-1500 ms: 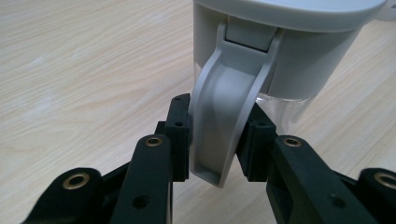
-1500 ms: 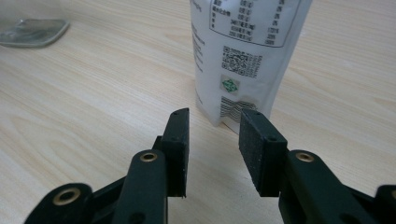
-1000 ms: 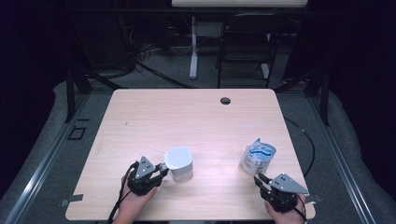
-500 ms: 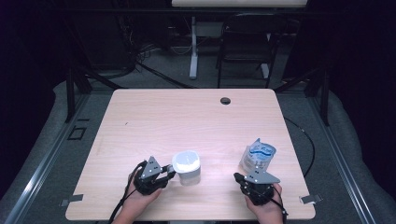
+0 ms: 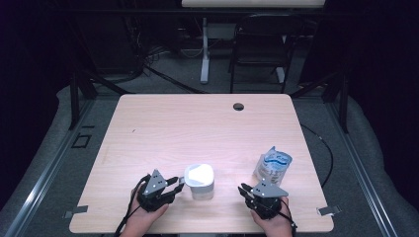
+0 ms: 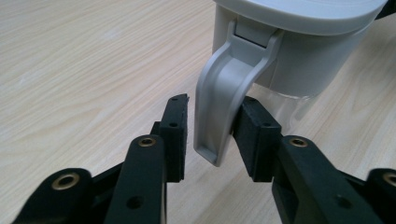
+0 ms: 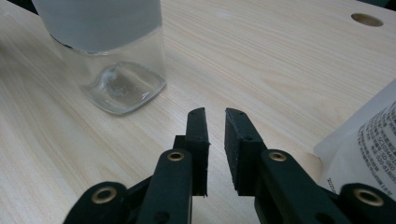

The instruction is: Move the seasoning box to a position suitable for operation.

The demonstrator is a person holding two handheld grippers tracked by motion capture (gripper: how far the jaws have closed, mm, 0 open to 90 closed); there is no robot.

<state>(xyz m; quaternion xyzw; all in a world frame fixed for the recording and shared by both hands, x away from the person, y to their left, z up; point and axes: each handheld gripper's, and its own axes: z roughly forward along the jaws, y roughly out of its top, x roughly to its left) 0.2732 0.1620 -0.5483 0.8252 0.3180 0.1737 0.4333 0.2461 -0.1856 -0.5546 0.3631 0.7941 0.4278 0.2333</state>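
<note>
A clear square container with a white lid (image 5: 199,180) stands near the table's front edge. Its grey handle (image 6: 226,93) hangs between the jaws of my left gripper (image 6: 212,121) (image 5: 179,183). Those jaws have just been opening: one pad rests against the handle and the other stands a little off it. My right gripper (image 5: 245,190) (image 7: 215,123) sits right of the container, in front of a white and blue pouch (image 5: 272,165). Its jaws have just been opening to a narrow gap with nothing between them. The container's glassy base (image 7: 122,81) lies ahead to its left, and the pouch (image 7: 364,140) is at its right.
The wooden table (image 5: 197,128) has a round cable hole (image 5: 238,106) near its far edge. A chair and a desk leg stand on the dark floor beyond. A cable runs off the table's right side.
My right gripper has moved left along the front edge, from the table's right corner to a spot in front of the pouch. The left gripper has stayed at the container's handle.
</note>
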